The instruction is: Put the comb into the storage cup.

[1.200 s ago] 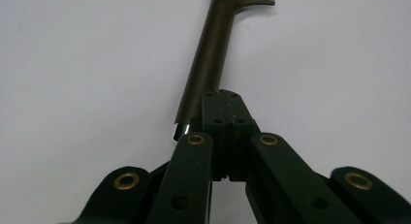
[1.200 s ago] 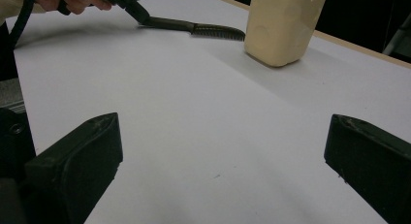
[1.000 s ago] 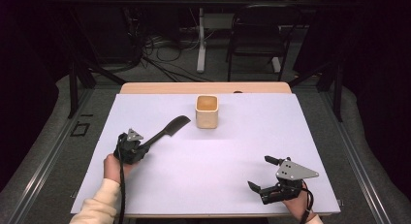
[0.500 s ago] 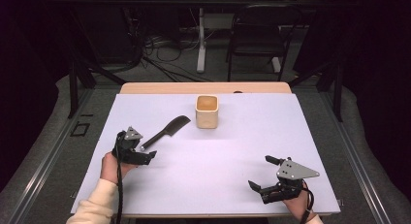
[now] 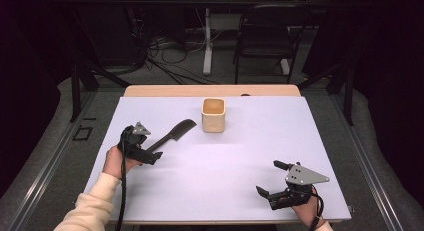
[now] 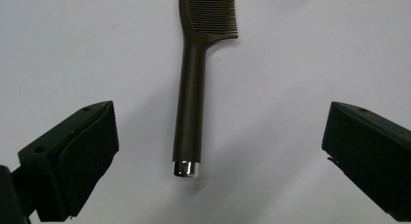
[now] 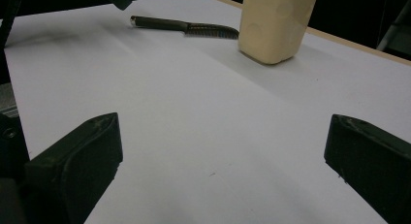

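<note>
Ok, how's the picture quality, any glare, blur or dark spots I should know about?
High view: the white table sheet is evenly lit and the room behind is dark. Left gripper view: the dark brown plastic comb is sharp, with a glint on its metal end cap. Right gripper view: the cream square cup looks slightly soft.

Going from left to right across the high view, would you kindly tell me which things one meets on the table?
left gripper → comb → cup → right gripper
</note>
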`<state>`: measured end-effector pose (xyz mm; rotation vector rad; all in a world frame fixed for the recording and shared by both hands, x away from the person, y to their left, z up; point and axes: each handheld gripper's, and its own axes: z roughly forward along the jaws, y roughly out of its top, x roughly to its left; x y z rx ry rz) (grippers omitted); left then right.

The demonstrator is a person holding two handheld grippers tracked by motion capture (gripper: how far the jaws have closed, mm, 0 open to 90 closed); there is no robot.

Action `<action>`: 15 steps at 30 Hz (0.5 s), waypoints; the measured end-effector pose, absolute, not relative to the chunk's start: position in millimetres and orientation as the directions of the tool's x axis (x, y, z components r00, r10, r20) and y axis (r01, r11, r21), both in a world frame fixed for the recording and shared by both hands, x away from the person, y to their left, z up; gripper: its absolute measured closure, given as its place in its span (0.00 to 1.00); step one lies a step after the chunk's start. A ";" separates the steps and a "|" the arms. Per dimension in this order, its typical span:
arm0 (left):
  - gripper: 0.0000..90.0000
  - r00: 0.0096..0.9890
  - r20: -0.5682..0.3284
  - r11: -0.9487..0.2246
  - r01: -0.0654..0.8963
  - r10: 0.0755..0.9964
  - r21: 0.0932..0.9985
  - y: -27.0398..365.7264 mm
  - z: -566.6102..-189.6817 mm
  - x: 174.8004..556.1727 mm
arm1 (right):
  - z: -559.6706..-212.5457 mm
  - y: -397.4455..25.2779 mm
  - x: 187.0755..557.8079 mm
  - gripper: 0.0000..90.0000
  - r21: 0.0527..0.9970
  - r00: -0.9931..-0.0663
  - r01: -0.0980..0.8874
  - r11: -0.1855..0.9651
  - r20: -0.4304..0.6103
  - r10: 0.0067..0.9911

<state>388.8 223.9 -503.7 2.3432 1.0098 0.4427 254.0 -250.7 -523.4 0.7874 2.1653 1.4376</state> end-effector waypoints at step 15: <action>0.00 0.688 0.121 -0.650 0.592 0.716 0.476 209.5 -500.5 426.8 | -523.4 -251.1 254.2 0.00 0.927 -0.751 0.224 0.300 -0.032 0.660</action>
